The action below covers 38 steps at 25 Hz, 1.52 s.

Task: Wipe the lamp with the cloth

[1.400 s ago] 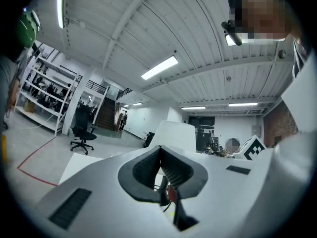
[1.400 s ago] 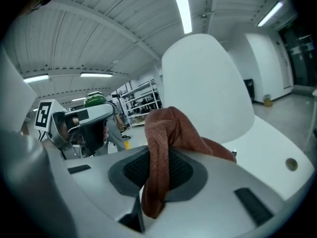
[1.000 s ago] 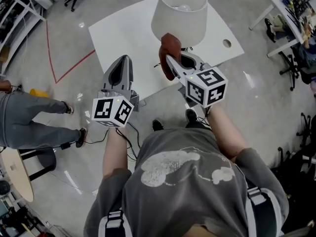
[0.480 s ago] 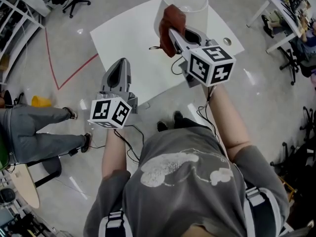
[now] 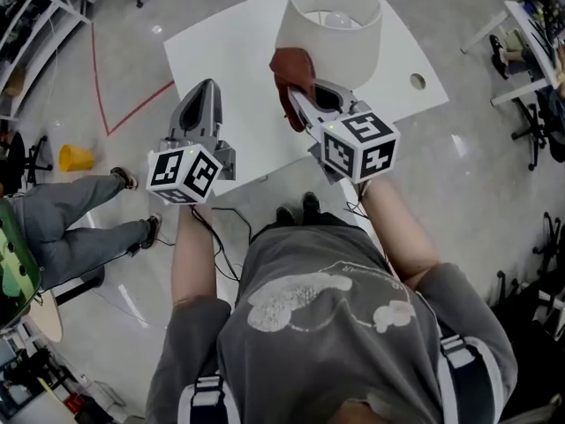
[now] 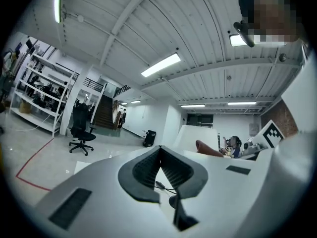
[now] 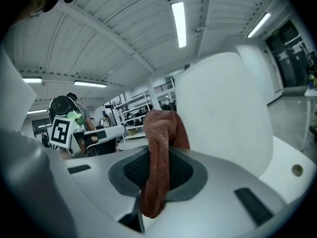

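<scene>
Your right gripper (image 5: 296, 104) is clamped on the rust-brown cloth (image 5: 290, 76), with a fold bunched between the jaws and the rest standing up past the tips. The cloth sits at the lower left edge of the lamp (image 5: 331, 34), in the upper middle of the head view. In the right gripper view the cloth (image 7: 158, 152) rises just left of the white shade (image 7: 223, 113), but I can't tell whether it's touching or a hair off.

So the pick-up is done and you're in the wiping stage. How much is already wiped, I can't say, since the shade shows no mark either way. My guess is the far side, the top rim and the base are left, and the base is hidden under the shade and your gripper.

Your left gripper (image 5: 203, 91) hangs over the near left part of the white table (image 5: 229, 51), well apart from the lamp, with its jaws together and holding nothing. A dark cable (image 6: 163, 186) trails on the table ahead of it.

Nothing stands between the cloth and the shade. At the far left a yellow cone (image 5: 75, 158) is on the floor, and a seated person's legs (image 5: 71, 228) are well clear. A round hole (image 5: 418, 81) shows in the table at the right.
</scene>
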{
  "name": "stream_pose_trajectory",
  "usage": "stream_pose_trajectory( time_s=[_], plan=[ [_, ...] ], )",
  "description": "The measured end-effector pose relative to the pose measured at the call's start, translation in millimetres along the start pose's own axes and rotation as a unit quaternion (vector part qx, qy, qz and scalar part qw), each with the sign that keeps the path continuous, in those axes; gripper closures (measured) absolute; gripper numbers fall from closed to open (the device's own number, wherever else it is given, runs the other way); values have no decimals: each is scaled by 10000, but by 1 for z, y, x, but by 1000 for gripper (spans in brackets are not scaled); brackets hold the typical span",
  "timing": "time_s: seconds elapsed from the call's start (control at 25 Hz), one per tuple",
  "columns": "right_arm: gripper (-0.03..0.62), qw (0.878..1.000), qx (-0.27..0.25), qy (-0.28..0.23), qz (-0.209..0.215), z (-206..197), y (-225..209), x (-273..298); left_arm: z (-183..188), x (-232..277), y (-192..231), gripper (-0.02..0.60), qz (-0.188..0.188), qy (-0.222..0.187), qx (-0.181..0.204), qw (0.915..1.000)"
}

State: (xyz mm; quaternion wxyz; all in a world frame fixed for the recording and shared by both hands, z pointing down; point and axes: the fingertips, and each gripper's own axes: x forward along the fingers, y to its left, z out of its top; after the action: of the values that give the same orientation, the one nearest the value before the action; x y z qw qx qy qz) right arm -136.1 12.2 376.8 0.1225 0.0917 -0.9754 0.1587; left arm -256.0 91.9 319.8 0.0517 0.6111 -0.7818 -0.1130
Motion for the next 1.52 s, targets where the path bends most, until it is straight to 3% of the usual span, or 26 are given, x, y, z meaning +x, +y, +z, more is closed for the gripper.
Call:
stream_pose_trajectory(
  time_s=[0.32,0.64,0.92,1.2,1.32,1.52],
  plan=[
    [536,9994,124,306,78,-29,7,28,19,19,39,575,125,-39,50,9999],
    [536,9984,359,399,-170,-44,31,61,27,51,65,575,-407,48,110,9991],
    [536,9956,410,-289,-792,14,37,70,46,87,95,575,-1027,31,32,9947],
    [536,9803,336,-1323,-1428,99,32,63,48,109,111,575,-1542,151,-165,9878],
    [536,9706,457,-1414,-1895,101,20,65,48,114,116,575,-1779,219,-257,9835],
    [536,9619,798,-1183,-2332,60,5,62,35,109,100,575,-2118,377,-260,9762]
  ],
)
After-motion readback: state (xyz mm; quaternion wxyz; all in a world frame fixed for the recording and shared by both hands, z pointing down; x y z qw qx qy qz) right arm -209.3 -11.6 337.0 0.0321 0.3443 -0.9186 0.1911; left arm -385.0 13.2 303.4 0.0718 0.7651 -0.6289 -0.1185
